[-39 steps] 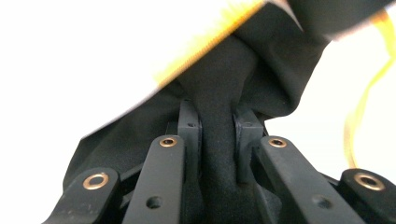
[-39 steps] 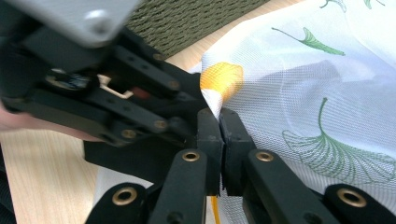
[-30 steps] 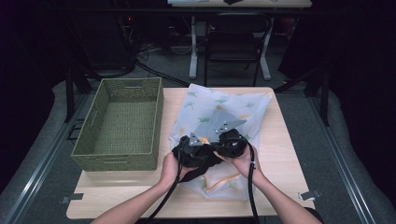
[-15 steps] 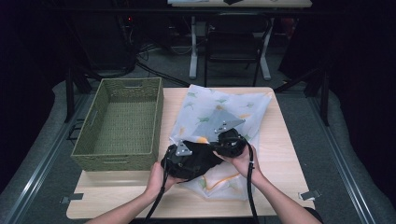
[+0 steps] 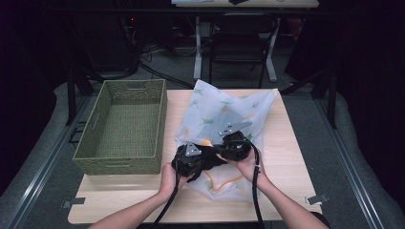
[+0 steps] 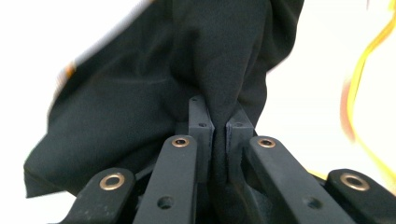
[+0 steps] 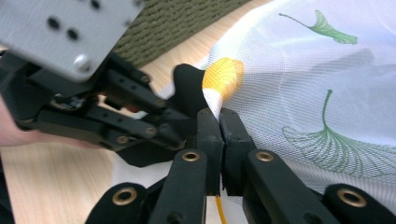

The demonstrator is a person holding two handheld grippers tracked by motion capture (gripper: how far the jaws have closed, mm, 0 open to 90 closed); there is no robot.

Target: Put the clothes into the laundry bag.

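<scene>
A white mesh bag (image 5: 224, 112) printed with green leaves and edged in yellow lies across the table's middle. At its near left edge is a bunched black cloth (image 5: 203, 160). In the left gripper view, my left gripper (image 6: 219, 126) is shut on a fold of the black cloth (image 6: 140, 93), with the white bag (image 6: 327, 70) behind it. My right gripper (image 7: 219, 116) is shut on the bag's rim (image 7: 224, 77), just beside the black cloth (image 7: 189, 88). The left gripper (image 7: 116, 107) sits close to its left. In the high view the two grippers, left (image 5: 191, 155) and right (image 5: 234, 143), are almost touching.
A green woven basket (image 5: 124, 124) stands on the left of the wooden table (image 5: 286, 152), its long wall next to the bag. Cables trail from both grippers toward the near edge. Desk legs and a chair stand on the floor beyond the table.
My left hand has shifted a little to the left with the black cloth, stretching it away from the right gripper. The right gripper has held its place on the bag's rim.
</scene>
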